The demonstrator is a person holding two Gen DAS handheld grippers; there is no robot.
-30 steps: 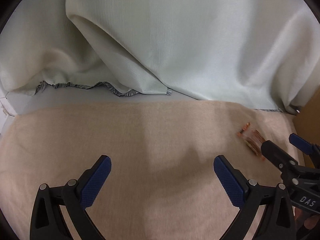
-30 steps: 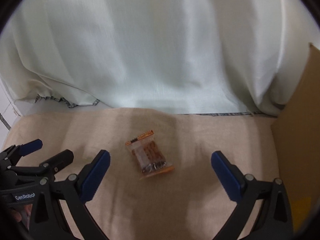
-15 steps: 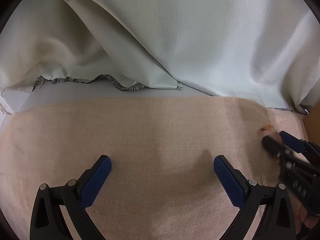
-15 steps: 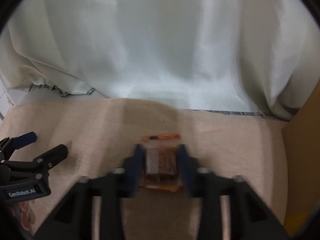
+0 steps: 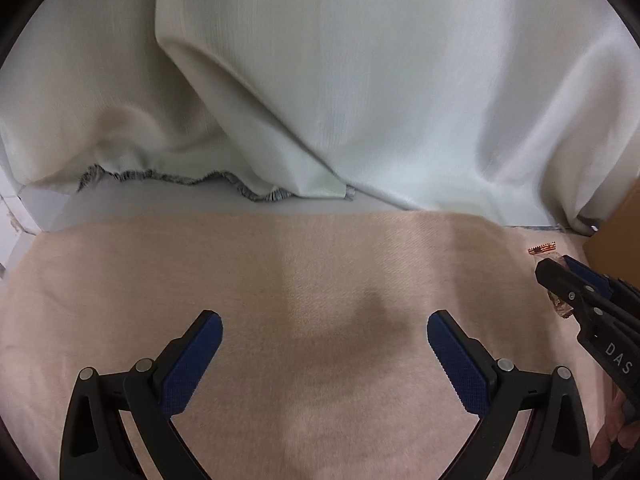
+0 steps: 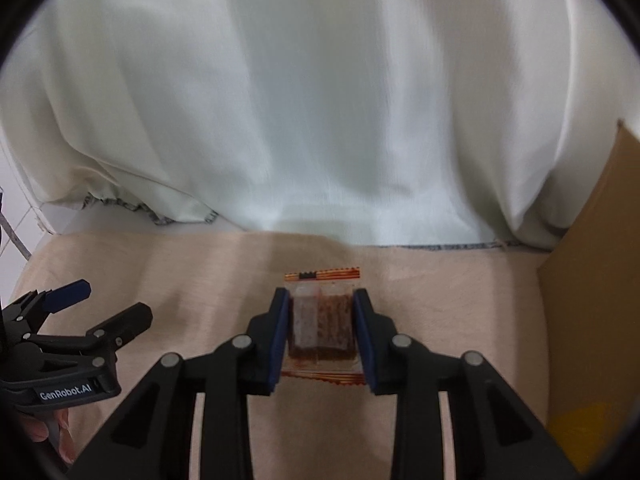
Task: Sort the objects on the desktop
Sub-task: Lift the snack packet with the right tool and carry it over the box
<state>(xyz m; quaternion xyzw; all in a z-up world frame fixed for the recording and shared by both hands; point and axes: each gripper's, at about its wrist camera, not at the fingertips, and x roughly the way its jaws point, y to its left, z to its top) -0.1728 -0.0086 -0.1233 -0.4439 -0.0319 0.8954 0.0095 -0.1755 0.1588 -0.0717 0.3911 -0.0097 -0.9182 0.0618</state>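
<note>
A small see-through snack packet (image 6: 322, 320) with orange striped ends and something brown inside sits between the blue pads of the right gripper (image 6: 320, 300). The jaws have just been closing, and now the pads press on both long sides of the packet, so the right tongs are narrow and holding it. The packet is over the middle of the tan cloth (image 6: 440, 312) that covers the table, a little in front of the pale curtain (image 6: 320, 120) hanging at the back.

To the right of the packet stands a brown cardboard box (image 6: 592, 300), with something yellow low down by its near edge.

On the other side, well apart from the packet, the left gripper (image 5: 324, 352) hangs over bare cloth. Its blue pads (image 5: 192, 368) stand wide apart with nothing between them. A bit of a person's hand (image 6: 48, 432) shows under that gripper's handle.

From the left gripper's own camera, the packet's striped end peeks out at the far right edge.
</note>
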